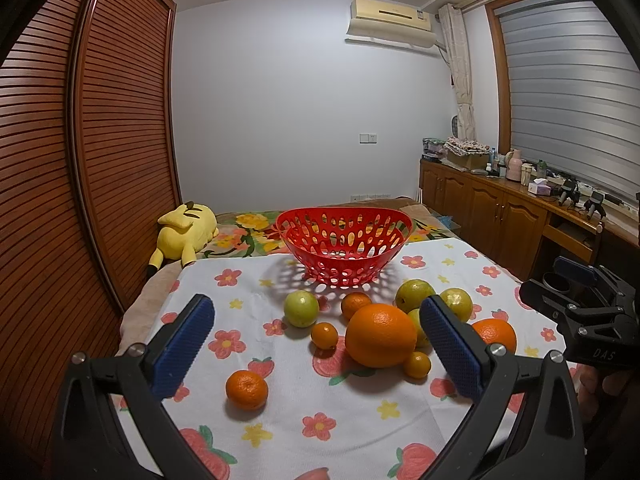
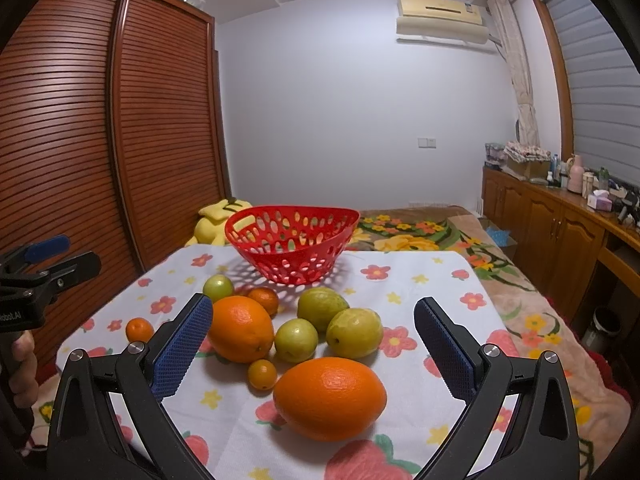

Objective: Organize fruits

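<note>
We saw a red perforated basket on a white cloth printed with pink and yellow flowers. Around it lay orange oranges and yellow-green fruits. Gripper pads were blue.

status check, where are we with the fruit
Left hand-held gripper open, right hand-held gripper open. Red basket empty, fruit all on tablecloth. Nothing blocking.

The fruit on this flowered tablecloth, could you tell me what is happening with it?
A person holds a two-finger gripper in each hand, and the left gripper and right gripper are both open and hold nothing. The red perforated basket stands at the far end of the flowered tablecloth with no fruit visible inside. The large oranges, green fruits and small mandarins lie loose in front of it.
</note>
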`<state>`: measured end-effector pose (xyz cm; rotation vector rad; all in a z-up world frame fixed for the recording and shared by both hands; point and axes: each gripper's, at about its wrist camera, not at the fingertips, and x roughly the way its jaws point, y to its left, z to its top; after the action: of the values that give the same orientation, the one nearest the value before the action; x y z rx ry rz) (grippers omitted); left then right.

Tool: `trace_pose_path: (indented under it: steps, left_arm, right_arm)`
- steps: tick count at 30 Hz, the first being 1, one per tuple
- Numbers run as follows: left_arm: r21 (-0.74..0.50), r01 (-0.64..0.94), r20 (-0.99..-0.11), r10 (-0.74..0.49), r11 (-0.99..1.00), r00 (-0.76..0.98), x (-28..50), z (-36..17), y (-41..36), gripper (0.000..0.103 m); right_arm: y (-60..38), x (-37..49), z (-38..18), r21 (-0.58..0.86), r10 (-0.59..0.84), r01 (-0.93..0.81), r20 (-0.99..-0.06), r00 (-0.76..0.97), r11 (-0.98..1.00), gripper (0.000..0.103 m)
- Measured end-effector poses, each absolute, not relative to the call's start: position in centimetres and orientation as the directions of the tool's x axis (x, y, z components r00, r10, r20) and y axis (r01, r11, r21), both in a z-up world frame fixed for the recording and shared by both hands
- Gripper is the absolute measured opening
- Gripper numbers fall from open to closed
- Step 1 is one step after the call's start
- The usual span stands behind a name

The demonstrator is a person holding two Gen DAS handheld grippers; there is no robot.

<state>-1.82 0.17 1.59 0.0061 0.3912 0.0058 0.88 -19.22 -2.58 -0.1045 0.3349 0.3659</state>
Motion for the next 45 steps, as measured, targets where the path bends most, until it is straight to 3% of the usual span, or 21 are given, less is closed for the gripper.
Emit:
trace_pose_path:
  steps: [30, 45]
  left_arm:
    - [0.008, 0.002, -0.379, 0.001, 1.0, 0.925, -2.1, 1.7, 0.2, 0.103]
    - [-0.011, -0.016, -0.45, 0.009, 1.0, 0.893, 0.2, -2.2, 0.7, 0.103]
  right_arm:
    - [-19.0, 0.6, -2.3, -0.04, 0.335, -0.369, -0.34, 0.879, 0.929, 0.102]
    - [-19.4, 2.1, -5.2, -0.048, 0.316, -0.369, -0.42, 0.851, 0.928, 0.102]
